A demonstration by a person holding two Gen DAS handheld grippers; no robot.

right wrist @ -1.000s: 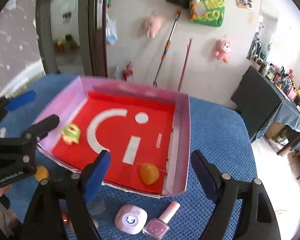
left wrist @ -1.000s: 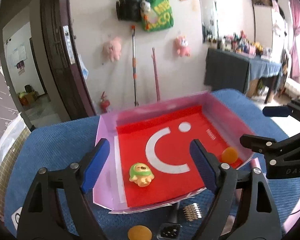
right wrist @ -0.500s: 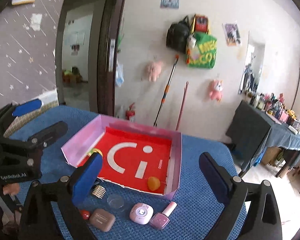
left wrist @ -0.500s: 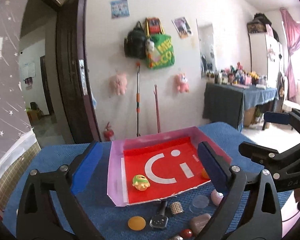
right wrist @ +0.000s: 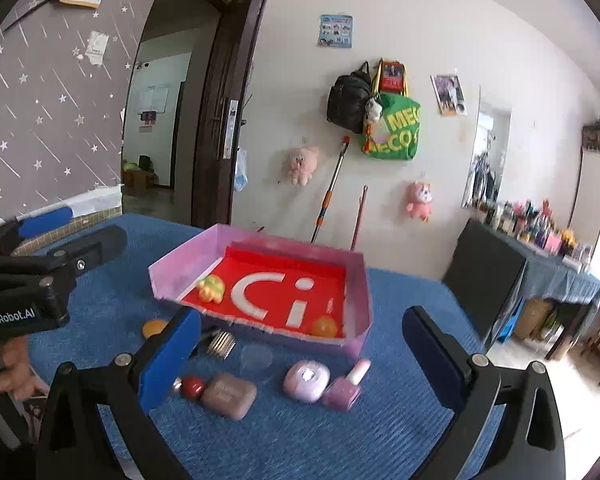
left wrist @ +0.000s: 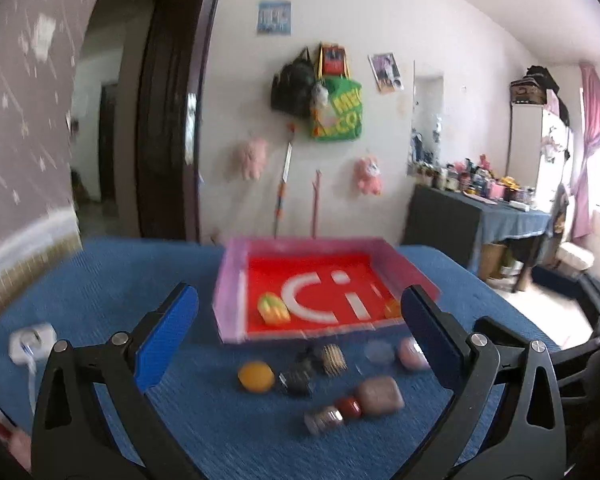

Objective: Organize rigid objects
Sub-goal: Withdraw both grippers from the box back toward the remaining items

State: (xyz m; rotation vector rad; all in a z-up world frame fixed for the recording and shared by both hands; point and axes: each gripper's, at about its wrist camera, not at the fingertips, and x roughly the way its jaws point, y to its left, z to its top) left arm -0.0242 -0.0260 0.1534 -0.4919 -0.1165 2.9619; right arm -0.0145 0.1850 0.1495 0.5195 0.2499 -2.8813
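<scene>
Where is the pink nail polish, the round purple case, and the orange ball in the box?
Nail polish bottle [right wrist: 347, 388]: right wrist view, on its glass body.
Round purple case [right wrist: 306, 376]: right wrist view, top centre.
Orange ball [right wrist: 325, 327]: right wrist view, its middle.

Pink-walled box [right wrist: 358, 280] with red floor and white letters, blue ribbed table [right wrist: 400, 420], blue-padded black fingers [right wrist: 168, 360], lilac nail polish [right wrist: 346, 388]

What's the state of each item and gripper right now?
left gripper: open, nothing between its pads
right gripper: open, nothing held
pink tray: upright on the blue cloth, holding two toys
green-yellow toy: in tray, near left corner
orange ball: in tray, near right corner
nail polish bottle: lying on cloth, outside tray
brown case: shut, outside tray
</scene>
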